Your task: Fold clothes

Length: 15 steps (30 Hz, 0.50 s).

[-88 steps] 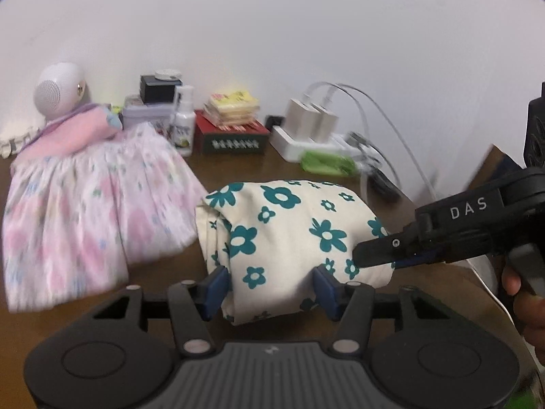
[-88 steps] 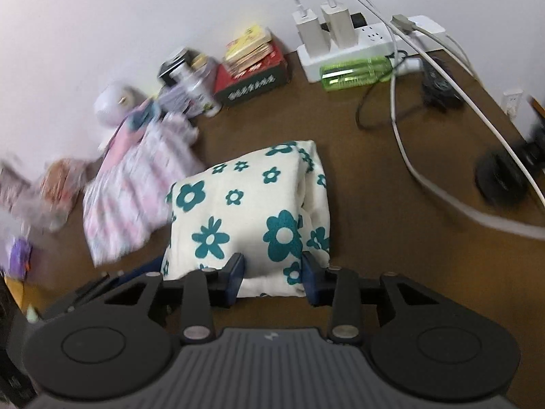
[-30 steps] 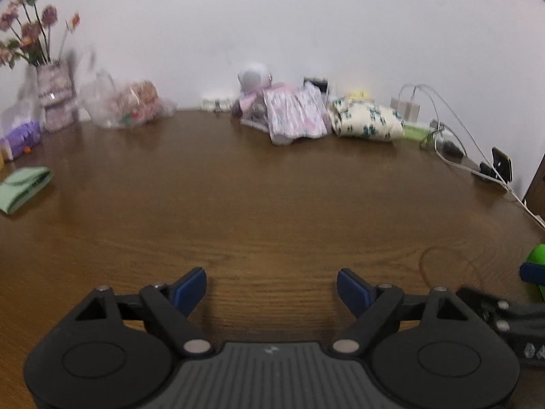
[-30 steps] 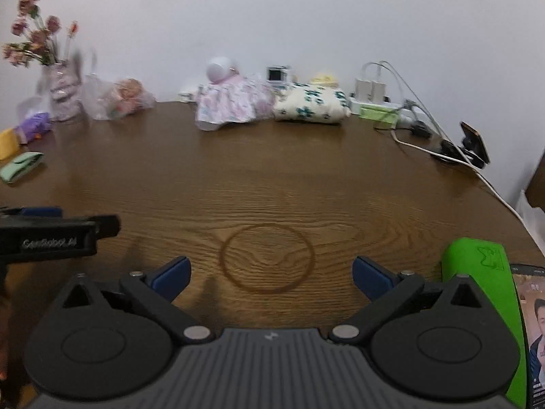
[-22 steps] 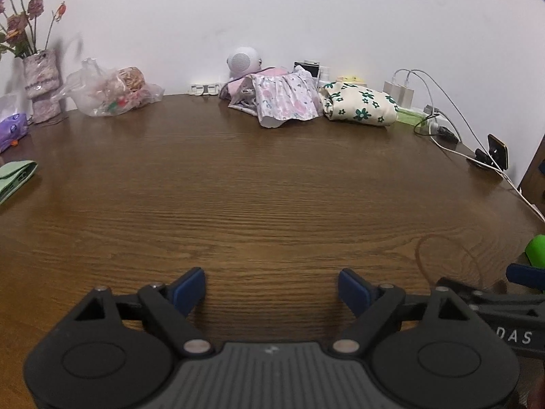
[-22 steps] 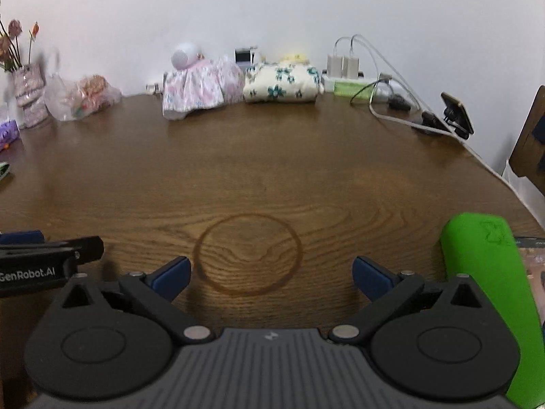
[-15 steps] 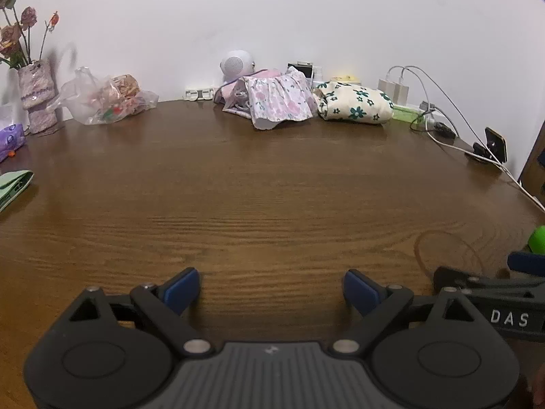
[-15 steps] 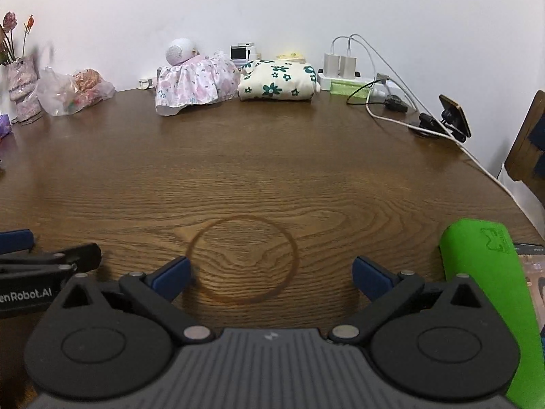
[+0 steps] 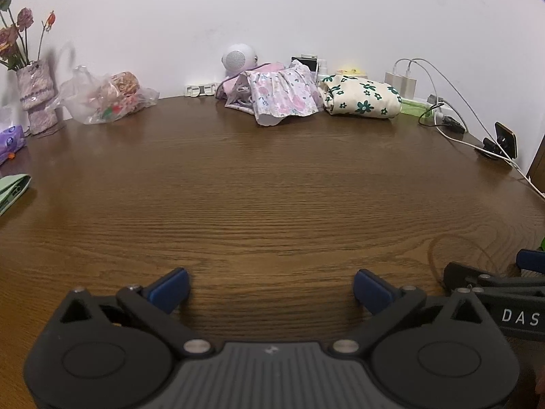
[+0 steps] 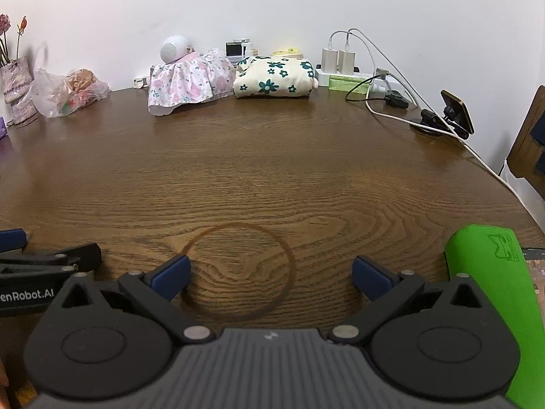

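A folded cream cloth with teal flowers lies at the far edge of the brown table, against the wall. Left of it sits a pink floral garment in a loose heap. My left gripper hovers over the near part of the table, far from both; its jaws are opening, with only bare wood between them. My right gripper is open over a ring mark in the wood, holding nothing. Each gripper shows at the edge of the other's view.
A power strip with chargers and trailing cables runs along the back right, with a phone on a stand beyond. A plastic bag and a flower vase stand back left. A green object lies near right.
Both grippers let go of the teal-flowered cloth and drew back to the near side of the table. Over the last second the left jaws have spread wider.
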Each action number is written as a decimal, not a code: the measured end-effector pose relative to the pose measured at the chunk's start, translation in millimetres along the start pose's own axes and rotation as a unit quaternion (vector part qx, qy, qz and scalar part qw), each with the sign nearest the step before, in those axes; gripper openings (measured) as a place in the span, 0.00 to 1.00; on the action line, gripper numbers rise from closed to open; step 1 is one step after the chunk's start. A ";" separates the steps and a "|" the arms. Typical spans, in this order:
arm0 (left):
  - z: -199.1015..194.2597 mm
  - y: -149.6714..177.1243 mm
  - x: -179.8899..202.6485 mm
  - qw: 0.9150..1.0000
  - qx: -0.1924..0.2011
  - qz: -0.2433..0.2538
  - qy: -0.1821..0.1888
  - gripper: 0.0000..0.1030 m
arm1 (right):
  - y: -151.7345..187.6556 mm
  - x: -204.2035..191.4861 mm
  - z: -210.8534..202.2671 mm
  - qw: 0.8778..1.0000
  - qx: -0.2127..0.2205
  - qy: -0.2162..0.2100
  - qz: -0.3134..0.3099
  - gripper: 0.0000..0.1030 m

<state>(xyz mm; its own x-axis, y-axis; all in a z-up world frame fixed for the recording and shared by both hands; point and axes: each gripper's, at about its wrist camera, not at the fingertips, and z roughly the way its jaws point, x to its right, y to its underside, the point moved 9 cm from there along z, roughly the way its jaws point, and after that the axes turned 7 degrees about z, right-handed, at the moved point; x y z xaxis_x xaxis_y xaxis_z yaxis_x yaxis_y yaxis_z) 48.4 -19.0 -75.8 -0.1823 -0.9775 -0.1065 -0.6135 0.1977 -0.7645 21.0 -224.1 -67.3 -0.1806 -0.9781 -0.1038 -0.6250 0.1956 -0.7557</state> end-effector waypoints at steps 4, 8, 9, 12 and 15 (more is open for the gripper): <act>-0.4 0.3 -0.7 1.000 0.000 0.000 0.000 1.00 | 0.0 0.2 0.4 1.000 0.000 0.000 0.000 1.00; -1.0 0.7 -1.2 1.000 0.000 -0.001 0.000 1.00 | 0.6 -0.1 0.1 1.000 -0.001 -0.003 -0.003 1.00; -1.3 1.0 -1.5 1.000 0.000 -0.002 -0.001 1.00 | 0.6 0.2 0.3 1.000 -0.001 -0.008 -0.006 1.00; -2.2 1.7 -2.3 1.000 -0.001 -0.003 -0.002 1.00 | 0.5 0.7 0.2 1.000 -0.002 -0.013 -0.010 0.99; -2.3 1.9 -2.3 1.000 -0.001 -0.003 -0.003 1.00 | 0.7 0.8 -0.5 1.000 -0.002 -0.015 -0.012 0.99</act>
<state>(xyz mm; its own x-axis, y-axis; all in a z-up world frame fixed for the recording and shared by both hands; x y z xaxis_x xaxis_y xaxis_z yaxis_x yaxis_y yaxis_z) 45.9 -16.2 -75.6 -0.1737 -0.9792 -0.1049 -0.6163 0.1911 -0.7640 20.1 -224.7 -67.6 -0.1431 -0.9841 -0.1052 -0.6324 0.1727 -0.7552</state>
